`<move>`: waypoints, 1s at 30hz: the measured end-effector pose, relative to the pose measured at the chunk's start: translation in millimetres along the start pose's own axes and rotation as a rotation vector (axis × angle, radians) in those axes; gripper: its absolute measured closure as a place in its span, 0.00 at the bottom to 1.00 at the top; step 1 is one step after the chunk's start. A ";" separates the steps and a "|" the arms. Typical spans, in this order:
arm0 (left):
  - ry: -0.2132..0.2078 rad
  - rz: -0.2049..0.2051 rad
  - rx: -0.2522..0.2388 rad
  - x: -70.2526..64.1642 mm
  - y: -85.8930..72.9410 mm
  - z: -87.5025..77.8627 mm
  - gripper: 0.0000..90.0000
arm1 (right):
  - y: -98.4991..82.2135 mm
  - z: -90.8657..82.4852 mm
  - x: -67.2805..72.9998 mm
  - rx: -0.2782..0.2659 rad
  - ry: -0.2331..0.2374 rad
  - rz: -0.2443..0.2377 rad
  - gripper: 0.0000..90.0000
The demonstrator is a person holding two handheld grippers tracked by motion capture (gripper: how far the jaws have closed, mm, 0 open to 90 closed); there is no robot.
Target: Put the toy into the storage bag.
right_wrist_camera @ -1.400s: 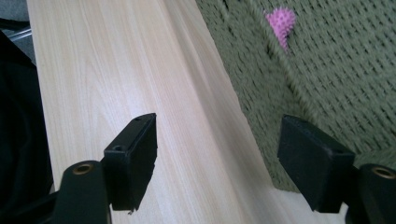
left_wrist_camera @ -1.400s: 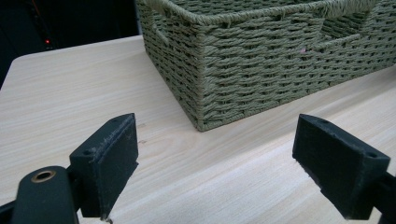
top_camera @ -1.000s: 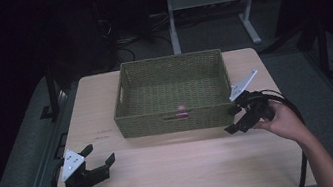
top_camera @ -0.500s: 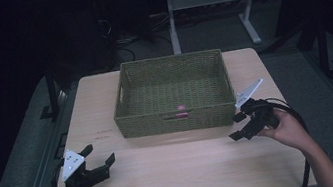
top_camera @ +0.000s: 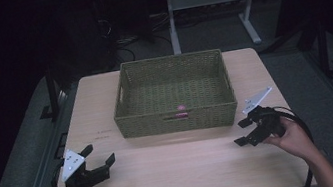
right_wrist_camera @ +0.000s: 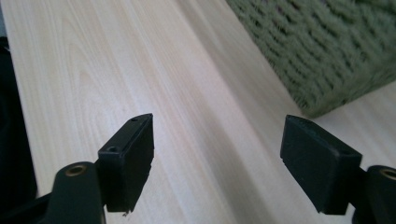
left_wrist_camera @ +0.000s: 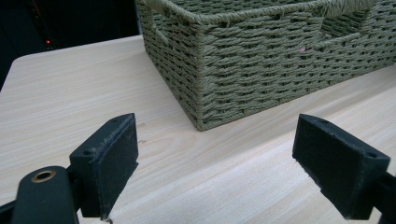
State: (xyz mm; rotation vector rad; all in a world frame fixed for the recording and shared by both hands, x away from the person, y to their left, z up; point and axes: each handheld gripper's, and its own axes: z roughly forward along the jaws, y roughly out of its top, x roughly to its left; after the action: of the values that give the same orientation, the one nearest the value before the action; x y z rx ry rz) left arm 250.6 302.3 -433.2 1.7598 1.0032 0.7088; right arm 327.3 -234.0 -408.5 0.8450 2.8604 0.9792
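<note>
From the high view, my left gripper [top_camera: 95, 164] waits open over the near left part of the table [top_camera: 187, 171], and my right gripper [top_camera: 246, 131] is open and empty near the basket's right front corner; its jaws have just been opening a little more. The woven green basket [top_camera: 178, 117] stands in the middle of the table, and a small pink thing [top_camera: 181, 107] lies inside against the front wall. I think the basket is light and a bit flexible, with a rough weave that will not slip; the side handle slot [top_camera: 120, 90] or the rim seems the best place to hold.

In the left gripper view, the basket's corner [left_wrist_camera: 198, 79] is ahead, apart from my jaws. Its inside is hidden.

In the right gripper view, the basket wall [right_wrist_camera: 327, 51] is blurred, and nothing is between the jaws.
</note>
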 end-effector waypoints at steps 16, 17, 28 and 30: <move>0.002 -0.001 -0.001 0.7 -0.3 -0.7 0.15 | -30.8 0.9 5.4 -0.038 -0.015 0.050 0.27; 0.002 -0.001 -0.001 0.7 -0.3 -0.6 0.15 | -32.4 0.9 6.3 -0.043 -0.016 0.053 0.27; 0.000 0.004 0.000 0.1 -0.2 -0.3 0.15 | -49.9 1.1 10.3 -0.069 -0.017 0.082 0.27; -0.001 0.005 0.001 0.0 -0.1 -0.1 0.15 | -53.3 2.1 11.9 -0.073 -0.028 0.086 0.26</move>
State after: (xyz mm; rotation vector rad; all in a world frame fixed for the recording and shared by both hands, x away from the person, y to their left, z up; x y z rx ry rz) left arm 250.4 302.3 -433.2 1.7636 0.9985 0.7109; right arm 291.4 -262.1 -438.6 0.9740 2.7678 1.0642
